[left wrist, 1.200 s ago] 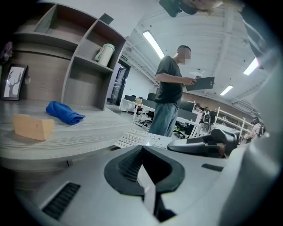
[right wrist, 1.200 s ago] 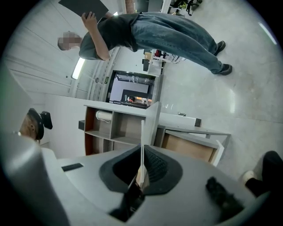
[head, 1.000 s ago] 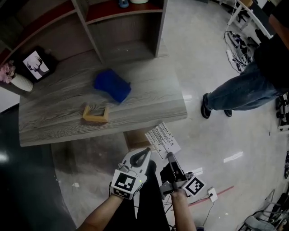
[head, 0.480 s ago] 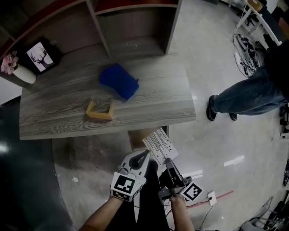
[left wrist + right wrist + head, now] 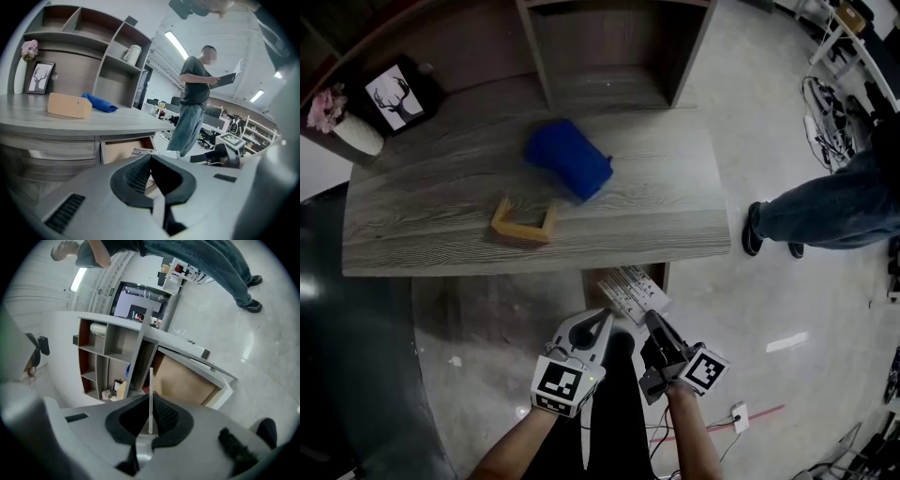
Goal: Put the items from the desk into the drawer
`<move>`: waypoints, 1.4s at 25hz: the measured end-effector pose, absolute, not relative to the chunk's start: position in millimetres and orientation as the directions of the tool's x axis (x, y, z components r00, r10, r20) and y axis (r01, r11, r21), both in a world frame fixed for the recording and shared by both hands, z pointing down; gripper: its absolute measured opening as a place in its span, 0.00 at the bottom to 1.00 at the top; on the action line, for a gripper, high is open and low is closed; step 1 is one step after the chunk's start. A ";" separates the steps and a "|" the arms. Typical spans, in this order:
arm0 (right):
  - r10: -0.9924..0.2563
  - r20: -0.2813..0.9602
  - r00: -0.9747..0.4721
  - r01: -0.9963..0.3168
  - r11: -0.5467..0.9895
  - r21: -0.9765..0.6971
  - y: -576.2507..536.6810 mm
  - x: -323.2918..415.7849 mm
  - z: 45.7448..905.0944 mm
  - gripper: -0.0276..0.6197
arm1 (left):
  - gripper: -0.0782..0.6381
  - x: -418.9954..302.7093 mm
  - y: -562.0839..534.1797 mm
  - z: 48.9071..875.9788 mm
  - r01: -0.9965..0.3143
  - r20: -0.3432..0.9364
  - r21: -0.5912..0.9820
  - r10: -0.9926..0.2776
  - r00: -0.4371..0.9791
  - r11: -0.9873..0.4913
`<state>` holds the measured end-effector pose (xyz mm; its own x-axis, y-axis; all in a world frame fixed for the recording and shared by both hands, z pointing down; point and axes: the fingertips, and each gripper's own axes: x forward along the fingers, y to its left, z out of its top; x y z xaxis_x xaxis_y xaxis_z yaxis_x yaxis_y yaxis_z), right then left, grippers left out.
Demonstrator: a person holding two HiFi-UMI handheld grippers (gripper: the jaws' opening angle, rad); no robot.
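Note:
A blue cloth (image 5: 567, 157) and a hollow wooden box (image 5: 523, 222) lie on the grey desk (image 5: 666, 211). Below the desk's front edge the drawer (image 5: 594, 283) stands open. My right gripper (image 5: 652, 320) is shut on a white printed sheet (image 5: 631, 289), which hangs at the drawer's mouth. The right gripper view shows that sheet (image 5: 150, 380) edge-on between the jaws of the right gripper (image 5: 150, 401), with the drawer (image 5: 187, 380) ahead. My left gripper (image 5: 604, 315) is beside it, shut on nothing. Ahead of the left gripper (image 5: 149, 160) are the box (image 5: 69, 105), cloth (image 5: 99, 103) and drawer (image 5: 125, 149).
Shelving (image 5: 609, 47) rises behind the desk. A framed deer picture (image 5: 395, 96) and a white vase with flowers (image 5: 352, 136) stand at the far left. A person in jeans (image 5: 834, 202) stands on the floor to the right, holding a folder (image 5: 229, 77).
The head view has shifted, so the desk sits lower and further right in the picture. My right gripper has turned a little with the sheet at the drawer. The left gripper has hardly moved.

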<state>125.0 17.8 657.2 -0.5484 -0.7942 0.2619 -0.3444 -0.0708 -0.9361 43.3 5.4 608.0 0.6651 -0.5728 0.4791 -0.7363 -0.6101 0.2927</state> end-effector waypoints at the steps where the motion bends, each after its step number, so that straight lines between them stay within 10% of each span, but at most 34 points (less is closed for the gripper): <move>1: -0.779 0.278 -0.562 -0.367 -0.066 -0.928 16.5 122.7 661.3 0.08 | 0.12 40.8 4.6 609.6 -0.740 0.479 0.293 -0.577 0.661 -0.605; 27: -0.586 0.529 -0.614 -0.692 0.077 -0.718 3.5 111.2 731.4 0.09 | 0.12 25.7 -10.2 639.1 -0.759 0.506 0.305 -0.578 0.641 -0.575; 35: -0.605 0.599 -0.524 -0.803 0.118 -0.584 -6.7 121.1 735.7 0.32 | 0.12 33.1 -7.2 639.0 -0.754 0.509 0.316 -0.568 0.647 -0.577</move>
<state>121.1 -6.7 735.7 -0.5239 -0.6052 0.5993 -0.8035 0.1176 -0.5836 33.1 -7.2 639.0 0.6473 -0.5677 0.5086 -0.7536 -0.5765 0.3157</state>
